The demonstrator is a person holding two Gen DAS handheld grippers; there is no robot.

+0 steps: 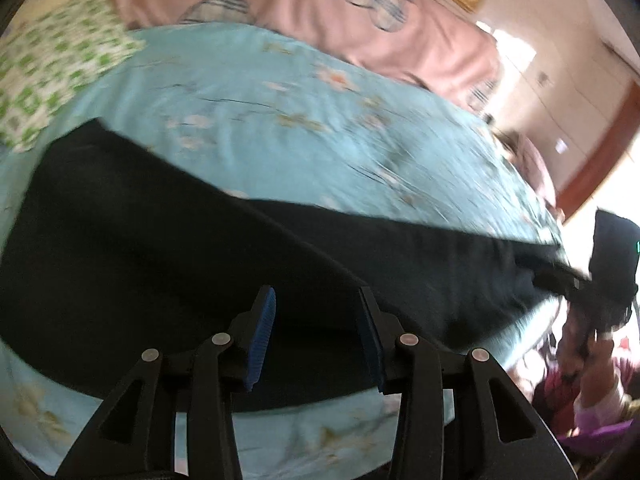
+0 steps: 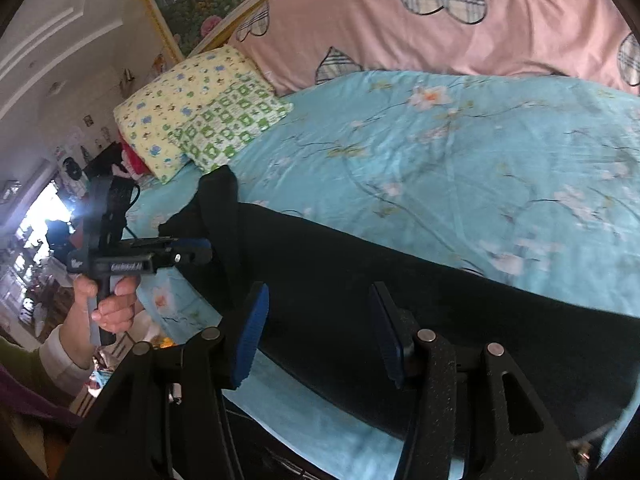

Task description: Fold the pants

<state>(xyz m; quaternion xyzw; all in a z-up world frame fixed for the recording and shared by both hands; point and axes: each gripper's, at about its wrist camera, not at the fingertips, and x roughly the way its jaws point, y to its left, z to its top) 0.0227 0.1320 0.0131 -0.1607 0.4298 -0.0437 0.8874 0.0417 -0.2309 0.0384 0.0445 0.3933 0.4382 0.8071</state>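
The left gripper [image 1: 316,336] hangs at 6 o'clock, jaws apart, over the black pants [image 1: 160,248] spread on the blue bed [image 1: 280,112]. At 3 o'clock the right gripper [image 1: 576,280] meets the pants' far end; its jaws are blurred.

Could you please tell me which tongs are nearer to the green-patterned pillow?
Left. The left tongs are over the black pants near the green-patterned pillow; the right tongs are farther along the pants, away from it.

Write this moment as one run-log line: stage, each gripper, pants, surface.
stage: pre-grasp | left gripper: open, over pants | right gripper: open, over pants | black pants: lying along near edge | blue floral bedsheet: under pants
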